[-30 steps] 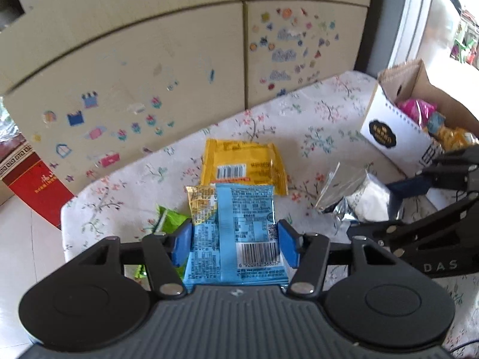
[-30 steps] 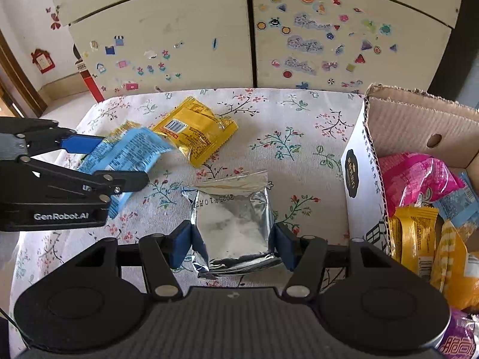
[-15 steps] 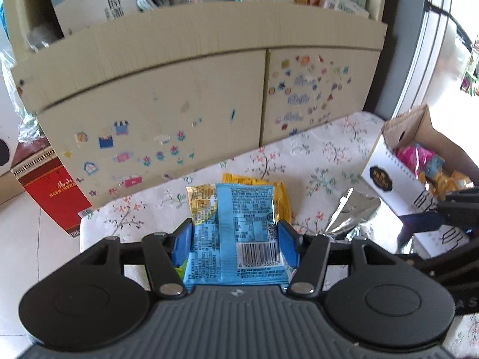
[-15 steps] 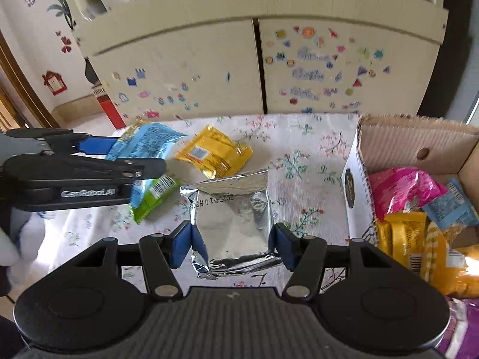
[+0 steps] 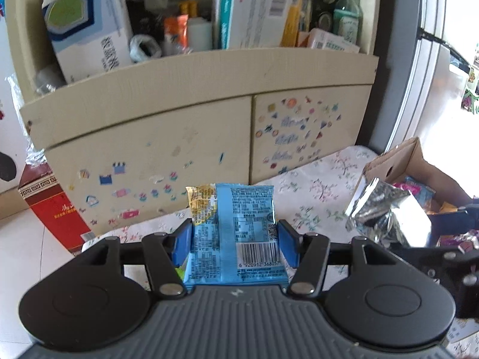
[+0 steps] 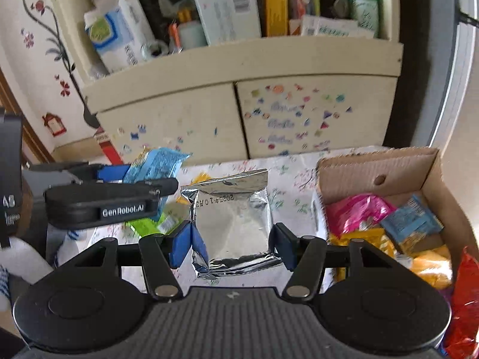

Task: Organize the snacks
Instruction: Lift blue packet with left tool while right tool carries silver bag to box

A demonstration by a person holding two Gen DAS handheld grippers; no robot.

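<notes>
A flat blue-and-yellow plastic snack packet (image 5: 236, 230) carries a black-and-white barcode. The crinkled silver foil pouch (image 6: 232, 218) is unprinted. Beside the brown cardboard box (image 6: 389, 164), the white tablecloth (image 6: 287, 206) bears floral sprigs.

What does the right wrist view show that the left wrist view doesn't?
Right wrist only: the green packet on the tablecloth, and down into the cardboard box with its pink packet. Left wrist only: the blue packet's barcode and the red box on the floor. Both: blue packet in the left gripper, silver packet in the right gripper.
</notes>
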